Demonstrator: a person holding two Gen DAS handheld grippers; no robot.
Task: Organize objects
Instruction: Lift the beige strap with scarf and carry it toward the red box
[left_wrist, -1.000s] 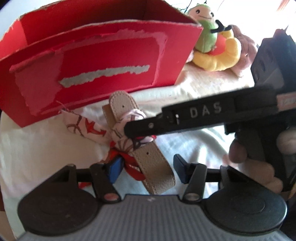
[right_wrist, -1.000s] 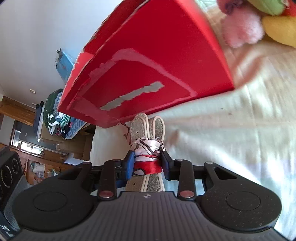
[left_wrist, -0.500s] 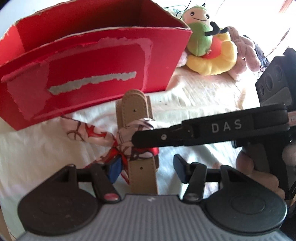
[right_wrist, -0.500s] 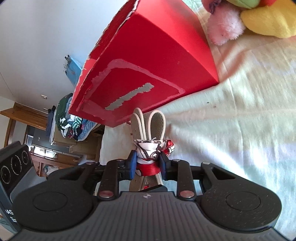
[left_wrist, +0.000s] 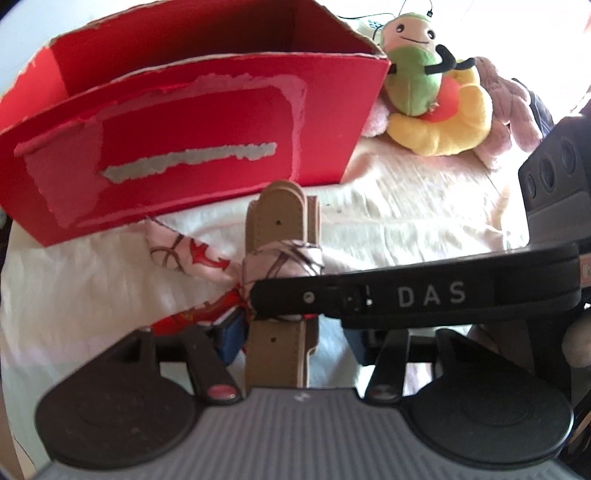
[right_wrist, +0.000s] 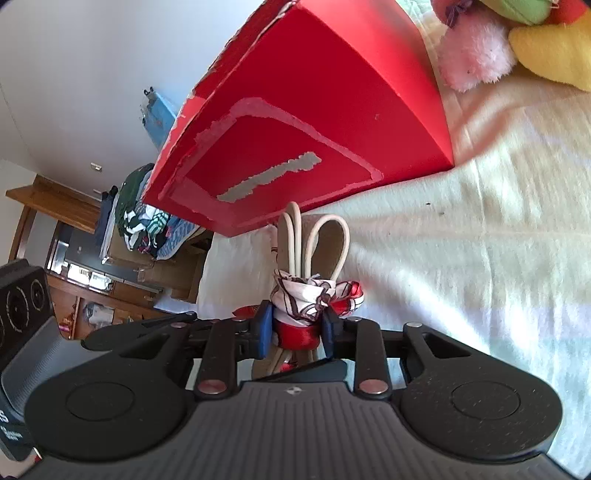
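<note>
Right gripper (right_wrist: 295, 328) pinches scarf-tied folded tan leather belt (right_wrist: 314, 251), lifting it toward torn red cardboard box (right_wrist: 314, 122) ahead; left gripper (left_wrist: 291, 343) spread.

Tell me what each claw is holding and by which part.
Right claw grips the folded tan belt at its scarf-wrapped middle. Left claw is open, straddling the belt's lower end without clamping it.

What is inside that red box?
The red box is open on top, and only its bare red inner walls show. Its front wall hides the floor, so whether anything lies inside cannot be told.
</note>
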